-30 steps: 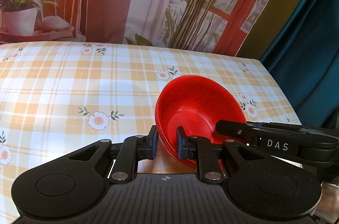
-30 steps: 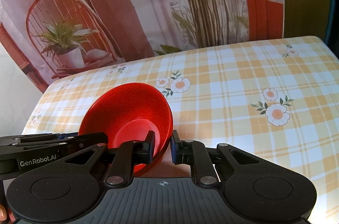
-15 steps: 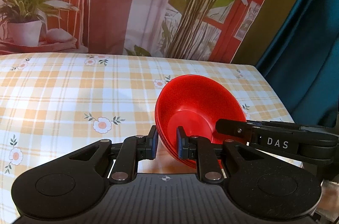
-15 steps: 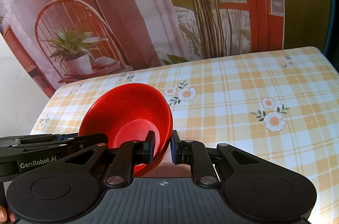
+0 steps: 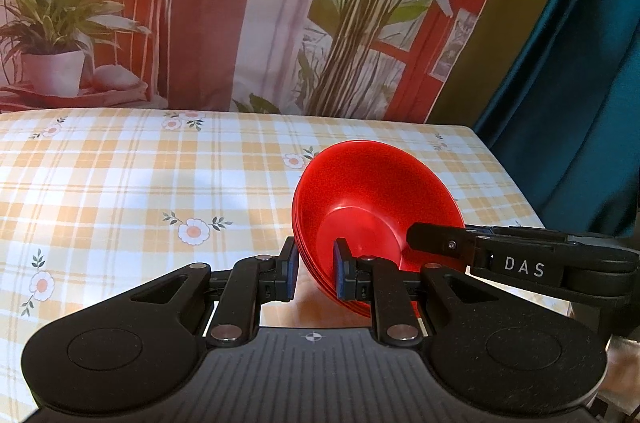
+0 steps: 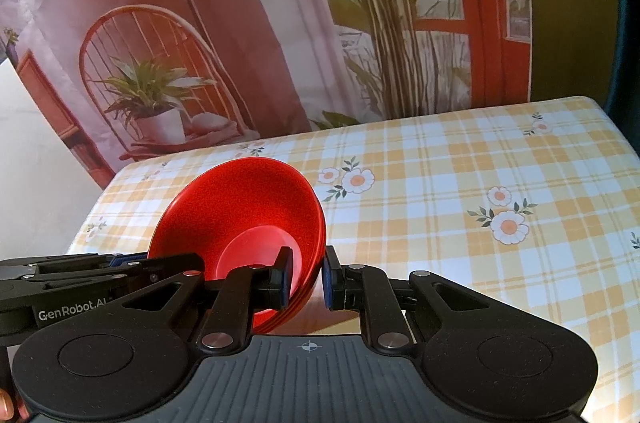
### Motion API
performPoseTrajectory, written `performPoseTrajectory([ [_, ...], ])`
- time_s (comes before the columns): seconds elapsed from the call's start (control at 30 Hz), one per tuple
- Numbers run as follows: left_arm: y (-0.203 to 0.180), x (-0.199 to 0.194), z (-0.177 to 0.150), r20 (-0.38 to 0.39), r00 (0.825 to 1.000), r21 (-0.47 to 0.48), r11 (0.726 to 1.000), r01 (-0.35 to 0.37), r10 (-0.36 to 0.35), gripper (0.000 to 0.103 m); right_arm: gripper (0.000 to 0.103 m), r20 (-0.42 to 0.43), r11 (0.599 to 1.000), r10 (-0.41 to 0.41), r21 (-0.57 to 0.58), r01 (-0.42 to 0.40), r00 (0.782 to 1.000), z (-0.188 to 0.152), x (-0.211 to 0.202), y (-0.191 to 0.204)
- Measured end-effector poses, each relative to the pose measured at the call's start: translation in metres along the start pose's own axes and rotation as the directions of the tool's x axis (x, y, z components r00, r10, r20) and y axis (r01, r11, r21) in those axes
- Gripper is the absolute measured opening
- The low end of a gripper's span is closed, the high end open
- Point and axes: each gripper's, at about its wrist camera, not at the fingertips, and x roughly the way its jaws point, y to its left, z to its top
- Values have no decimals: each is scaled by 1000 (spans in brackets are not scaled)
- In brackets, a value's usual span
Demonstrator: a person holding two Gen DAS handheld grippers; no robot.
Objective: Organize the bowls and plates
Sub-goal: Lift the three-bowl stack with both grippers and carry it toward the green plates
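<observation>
Red bowls (image 5: 376,199), nested in a stack, hang tilted above the checked tablecloth (image 5: 120,183). The left gripper (image 5: 316,273) and right gripper (image 6: 304,279) each pinch opposite rims.

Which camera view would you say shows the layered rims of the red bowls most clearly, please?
The right wrist view: the red bowls show several stacked rim edges at their lower right, beside the right tongs. In the left wrist view the bowls show similar layering, partly hidden behind the left tongs.
</observation>
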Motion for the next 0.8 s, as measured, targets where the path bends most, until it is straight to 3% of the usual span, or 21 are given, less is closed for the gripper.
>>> performPoseTrajectory([
  [0.8,-22,-29,-27,6,1000,21,1000,16,-17,20,14,19,1000,-2,-7,2,1000,-25,-42,-4],
])
